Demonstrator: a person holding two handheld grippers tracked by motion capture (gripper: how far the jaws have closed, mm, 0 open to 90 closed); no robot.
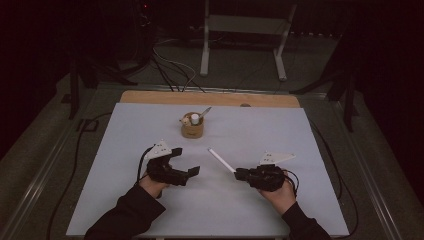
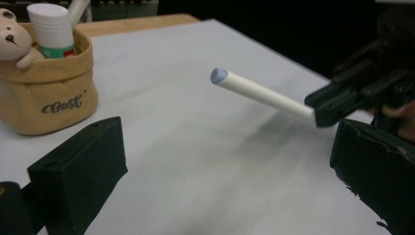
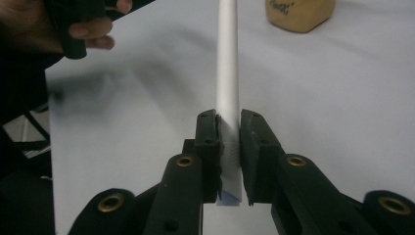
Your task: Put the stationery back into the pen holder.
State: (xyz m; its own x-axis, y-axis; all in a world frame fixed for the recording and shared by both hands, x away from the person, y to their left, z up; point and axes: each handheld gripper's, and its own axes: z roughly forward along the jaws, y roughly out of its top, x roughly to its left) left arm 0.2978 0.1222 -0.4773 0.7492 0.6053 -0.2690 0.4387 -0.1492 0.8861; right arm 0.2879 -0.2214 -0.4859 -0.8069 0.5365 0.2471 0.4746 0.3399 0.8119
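A white stick [image 1: 221, 159] with a pale blue tip [image 2: 219, 76] is held just above the white table sheet [image 1: 280, 135]. My right gripper [image 1: 241, 174] is shut on its near end, and in the right gripper view the pads of that gripper [image 3: 229, 147] press on both sides of the stick [image 3: 227, 58]. The stick [image 2: 266, 94] points up and left toward a tan fabric pouch [image 1: 192, 128]. My left gripper [image 1: 185, 161] is open at the left with nothing in it. In its own view the left gripper [image 2: 227, 176] has its jaws wide apart, facing the right gripper [image 2: 342, 100].
The pouch [image 2: 49, 98] holds a small bear figure [image 2: 12, 36], a white-capped tube [image 2: 51, 27] and a spoon-like handle [image 1: 204, 112]. A wooden strip [image 1: 210, 98] borders the sheet's far edge. Cables and a metal stand [image 1: 245, 30] lie on the floor beyond.
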